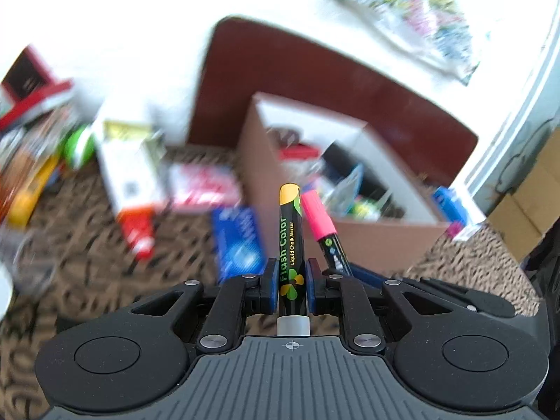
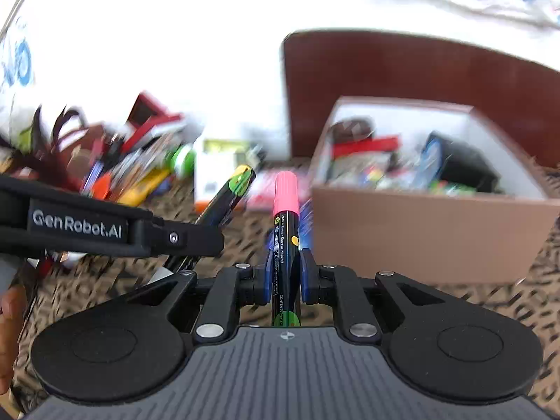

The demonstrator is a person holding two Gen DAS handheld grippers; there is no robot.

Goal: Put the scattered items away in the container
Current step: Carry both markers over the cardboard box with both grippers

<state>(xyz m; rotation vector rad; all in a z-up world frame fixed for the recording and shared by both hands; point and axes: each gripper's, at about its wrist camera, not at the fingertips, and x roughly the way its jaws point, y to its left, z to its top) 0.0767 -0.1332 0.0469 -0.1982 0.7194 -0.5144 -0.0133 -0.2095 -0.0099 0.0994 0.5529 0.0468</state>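
Both tongs are loaded, and what counts for the next move is where the open brown cardboard box with white inner walls (image 1: 336, 224) sits vs. each pair. In the left wrist view the left tongs (image 1: 291, 280) are pinched narrow on a black "Flash Color" liquid chalk marker with a yellow cap (image 1: 290, 231), blue pads tight on the barrel either side. Its long axis runs straight out along the tongs, yellow cap forward, clear end back toward the camera. The box lies ahead and to the right of that cap, rim looking just past it, so the left hand probably needs a push fwd and rightward. In the right wrist view the right tongs (image 2: 286, 273) are likewise narrow, clamped on a black chalk marker with a pink cap (image 2: 286, 224) — same layout, axis in line w/ the tongs, pink cap leading. Here the box (image 2: 427, 234) is also ahead-right, near wall facing the camera and close. Hard to call which hand is nearer; they ride side by side, markers near each other, with the left tongs (image 2: 196, 238) just to the left. The box already holds mixed items — contents too blurred to name. More clutter lies on the leopard-print surface (image 1: 105, 273) to the left, incl. a white-and-red carton (image 1: 133, 189).
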